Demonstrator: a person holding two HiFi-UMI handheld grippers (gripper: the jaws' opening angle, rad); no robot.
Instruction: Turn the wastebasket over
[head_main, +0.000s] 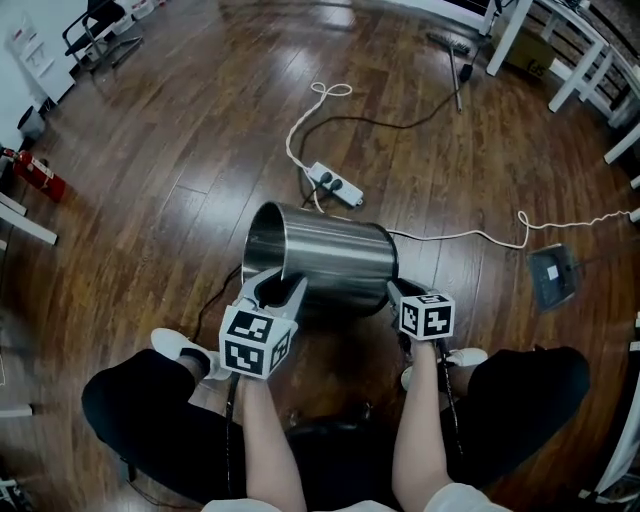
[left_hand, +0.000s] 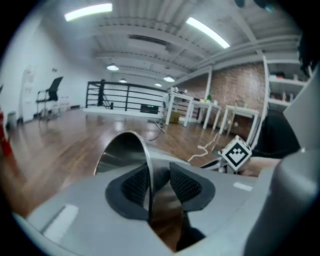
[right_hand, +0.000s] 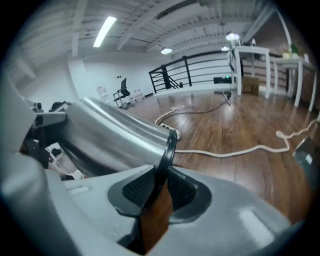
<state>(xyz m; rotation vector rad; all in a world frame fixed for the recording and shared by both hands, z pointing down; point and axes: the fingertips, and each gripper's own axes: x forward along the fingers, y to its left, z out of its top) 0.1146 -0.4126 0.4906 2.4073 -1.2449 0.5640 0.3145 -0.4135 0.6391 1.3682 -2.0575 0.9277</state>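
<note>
A stainless-steel wastebasket (head_main: 330, 262) lies on its side above the wooden floor, open mouth to the left and black-ringed base to the right. My left gripper (head_main: 275, 290) grips the near part of the open rim. In the left gripper view the thin rim of the wastebasket (left_hand: 125, 150) runs between the black pads of my left gripper (left_hand: 159, 182). My right gripper (head_main: 400, 295) holds the base end. In the right gripper view the black base ring of the wastebasket (right_hand: 115, 140) is pinched between the pads of my right gripper (right_hand: 159, 187).
A white power strip (head_main: 335, 185) with cables lies just beyond the basket, and a white cord (head_main: 470, 237) runs off to the right. A grey dustpan-like object (head_main: 553, 275) sits right. A red fire extinguisher (head_main: 35, 172) stands far left. White table legs (head_main: 575, 60) stand top right.
</note>
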